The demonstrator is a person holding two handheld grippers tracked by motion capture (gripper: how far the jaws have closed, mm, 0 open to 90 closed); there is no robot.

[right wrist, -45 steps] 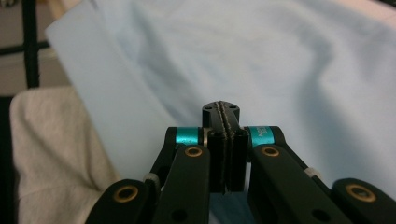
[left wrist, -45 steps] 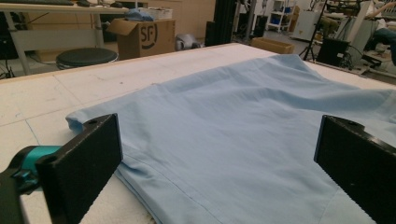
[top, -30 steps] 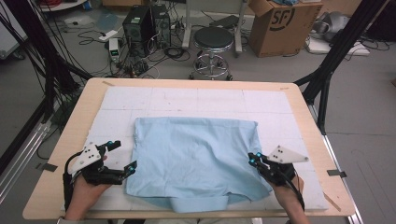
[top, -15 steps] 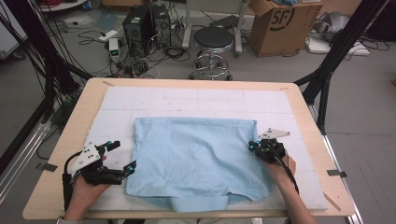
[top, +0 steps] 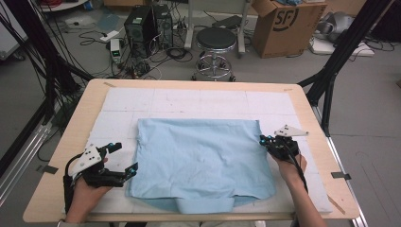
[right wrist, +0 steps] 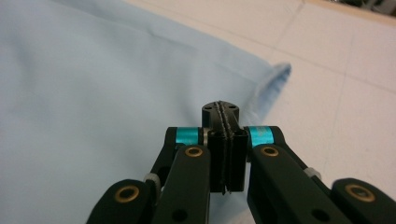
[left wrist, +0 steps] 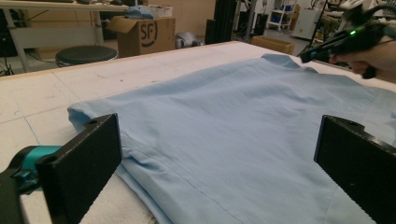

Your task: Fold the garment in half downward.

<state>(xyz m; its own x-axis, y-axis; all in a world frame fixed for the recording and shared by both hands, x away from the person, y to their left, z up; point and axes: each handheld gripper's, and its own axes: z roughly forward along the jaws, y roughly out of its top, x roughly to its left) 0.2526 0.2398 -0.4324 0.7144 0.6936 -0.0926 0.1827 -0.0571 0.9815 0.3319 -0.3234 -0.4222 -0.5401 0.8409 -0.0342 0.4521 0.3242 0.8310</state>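
A light blue folded garment (top: 198, 161) lies flat on the white padded table top (top: 189, 101). My left gripper (top: 125, 158) rests at the garment's left edge, open, its two jaws spread wide with the cloth (left wrist: 233, 116) stretching out ahead of them. My right gripper (top: 263, 139) is at the garment's right edge near the far corner, shut with nothing between its pads. In the right gripper view its closed tips (right wrist: 220, 109) sit just over the blue cloth (right wrist: 93, 93), close to a rolled hem end. The left gripper view also catches the right gripper (left wrist: 322, 49) farther off.
The wooden table rim (top: 71, 142) frames the white pad. Beyond the far edge stand a round stool (top: 215, 40), a cardboard box (top: 283, 23) and a computer case with cables (top: 142, 26). Black frame legs rise at both sides.
My right gripper has moved away from the person along the garment's right edge, toward its far corner, staying shut. The left gripper and the garment have stayed put.
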